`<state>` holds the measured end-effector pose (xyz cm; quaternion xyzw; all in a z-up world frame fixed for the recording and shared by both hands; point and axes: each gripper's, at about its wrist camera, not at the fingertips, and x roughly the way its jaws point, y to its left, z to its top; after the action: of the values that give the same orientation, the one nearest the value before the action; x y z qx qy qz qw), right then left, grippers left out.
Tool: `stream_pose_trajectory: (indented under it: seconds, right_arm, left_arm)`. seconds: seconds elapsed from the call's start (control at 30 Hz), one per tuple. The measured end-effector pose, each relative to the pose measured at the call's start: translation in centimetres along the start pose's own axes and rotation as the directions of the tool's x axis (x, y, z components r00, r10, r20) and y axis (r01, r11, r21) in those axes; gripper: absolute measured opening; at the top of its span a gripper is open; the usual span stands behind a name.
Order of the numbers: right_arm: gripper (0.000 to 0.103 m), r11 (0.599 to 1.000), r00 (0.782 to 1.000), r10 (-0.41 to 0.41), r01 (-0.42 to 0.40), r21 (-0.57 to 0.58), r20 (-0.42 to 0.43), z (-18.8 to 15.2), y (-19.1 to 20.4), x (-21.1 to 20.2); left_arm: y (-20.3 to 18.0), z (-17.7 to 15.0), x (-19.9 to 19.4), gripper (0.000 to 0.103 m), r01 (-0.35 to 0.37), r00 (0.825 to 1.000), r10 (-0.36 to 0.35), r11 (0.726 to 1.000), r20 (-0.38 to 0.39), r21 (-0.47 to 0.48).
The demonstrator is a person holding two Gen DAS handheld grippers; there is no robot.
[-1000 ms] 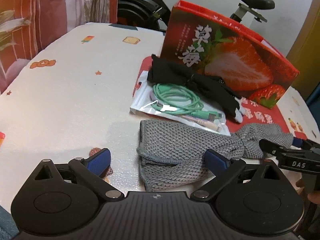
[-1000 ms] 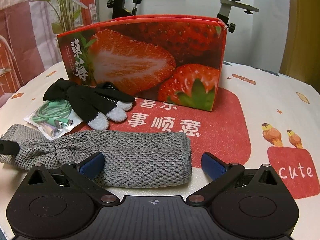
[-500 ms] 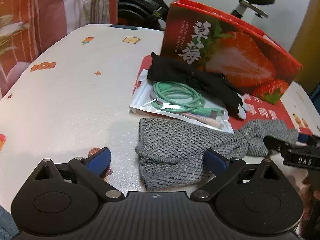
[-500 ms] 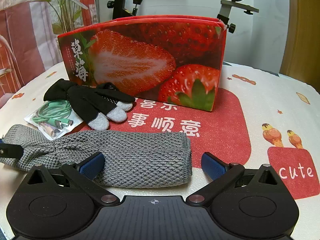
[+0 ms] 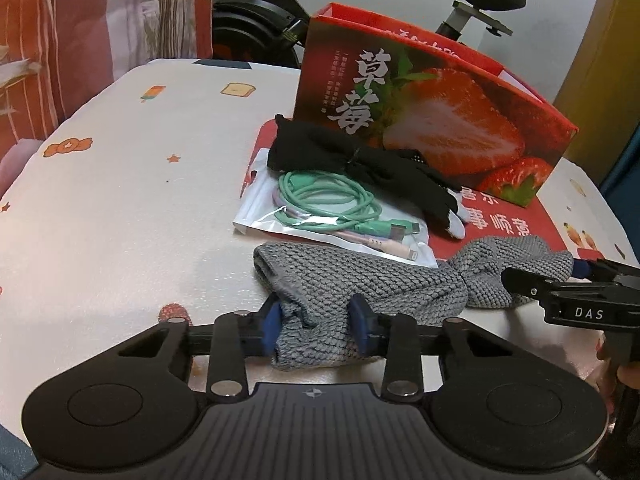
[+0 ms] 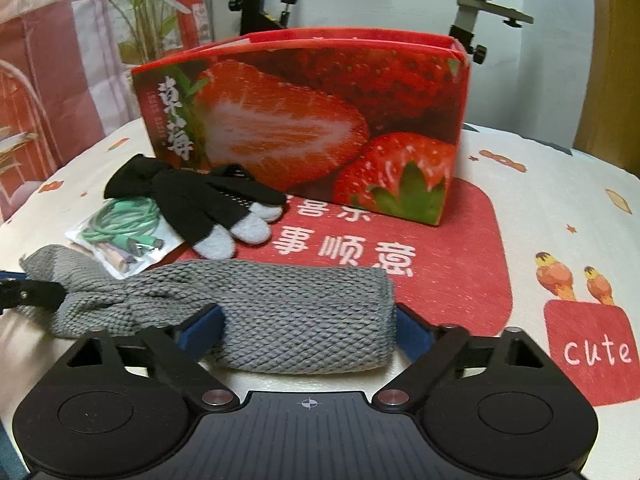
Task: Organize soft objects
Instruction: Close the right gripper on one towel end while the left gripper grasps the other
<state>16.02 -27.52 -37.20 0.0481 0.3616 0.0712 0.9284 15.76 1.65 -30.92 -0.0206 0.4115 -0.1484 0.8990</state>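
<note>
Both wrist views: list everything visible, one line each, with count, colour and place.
knit cloth: one, grey, nearest on the table, between both grippers' fingers
gloves: one pair, black with grey fingertips, in front of the box
cable bag: one, clear, holding green and pink cables, beside the gloves
strawberry box: one, red, standing behind
tablecloth: one, cream with red patches
exercise bike: one, black, background
left hand-held gripper: closing, pads pinching the cloth's end
right hand-held gripper: closing around the cloth's other end
</note>
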Motion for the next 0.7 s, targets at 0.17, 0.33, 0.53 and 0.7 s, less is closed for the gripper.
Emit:
stream_pose_trajectory:
  seconds: [0.17,0.33,0.53,0.7]
  right_arm:
    - [0.056,1.000,1.000,0.023,-0.023,-0.012,-0.011,0.2,0.3,-0.3]
    - [0.025,0.996,0.995,0.091,-0.091,-0.003,-0.031,0.6,0.7,-0.8]
    - [0.023,0.993,0.995,0.099,-0.099,-0.058,-0.002,1.5,2.0,-2.2]
    - [0.023,0.987,0.986,0.163,-0.163,0.006,0.033,2.9,1.1,-3.9]
  left_arm:
    - [0.0,0.0,0.0,0.033,0.002,1.000,-0.002,1.000,0.003,0.006]
    - [0.2,0.0,-0.4,0.021,0.007,1.000,-0.007,1.000,0.010,0.001]
    - [0.9,0.1,-1.0,0.013,0.022,0.999,-0.021,0.999,0.032,-0.028]
    - [1.2,0.6,-2.5,0.012,0.024,0.995,-0.019,0.998,0.098,-0.054]
